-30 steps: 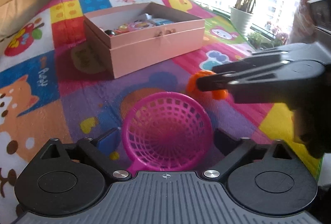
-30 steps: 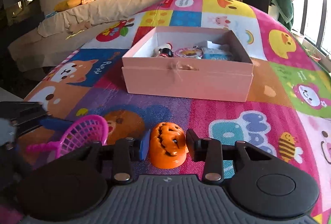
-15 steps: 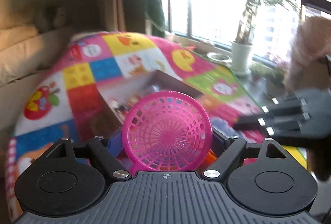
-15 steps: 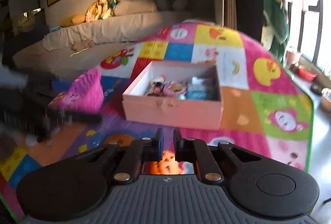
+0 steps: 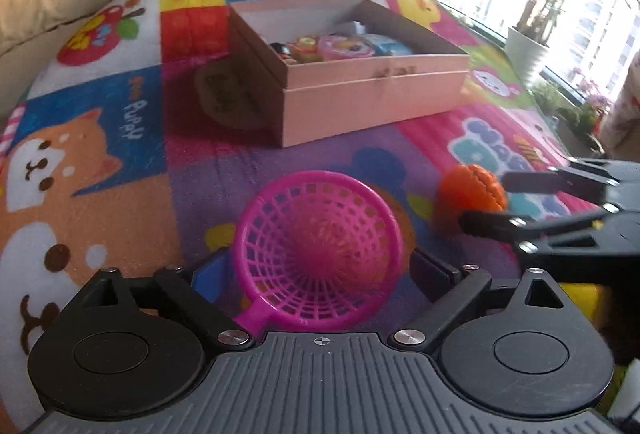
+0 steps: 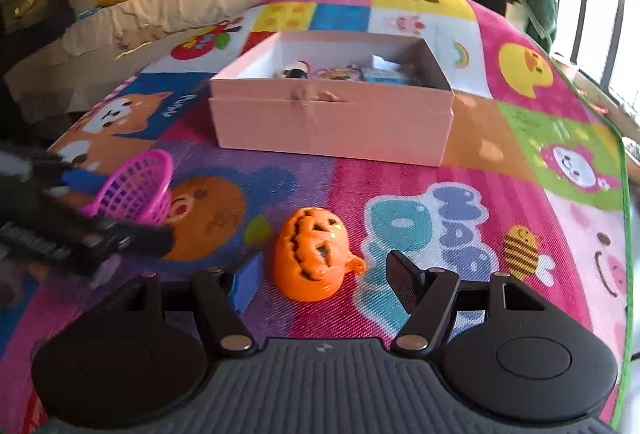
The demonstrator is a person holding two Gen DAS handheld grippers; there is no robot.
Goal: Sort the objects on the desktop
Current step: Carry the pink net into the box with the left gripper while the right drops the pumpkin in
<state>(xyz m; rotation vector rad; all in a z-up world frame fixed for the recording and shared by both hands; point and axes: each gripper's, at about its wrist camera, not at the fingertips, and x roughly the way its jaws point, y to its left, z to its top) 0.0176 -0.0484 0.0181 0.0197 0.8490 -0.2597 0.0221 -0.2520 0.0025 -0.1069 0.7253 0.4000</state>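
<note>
Both jaws opening around mesh basket [image 5: 318, 254], ribbed pumpkin [image 6: 314, 254].

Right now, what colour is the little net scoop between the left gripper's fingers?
Bright pink scoop, clearest in the left wrist view.

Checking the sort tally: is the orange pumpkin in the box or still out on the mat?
Out. The pumpkin lies on the mat, in front of the pink box, between the right gripper's opening jaws, untouched.
</note>
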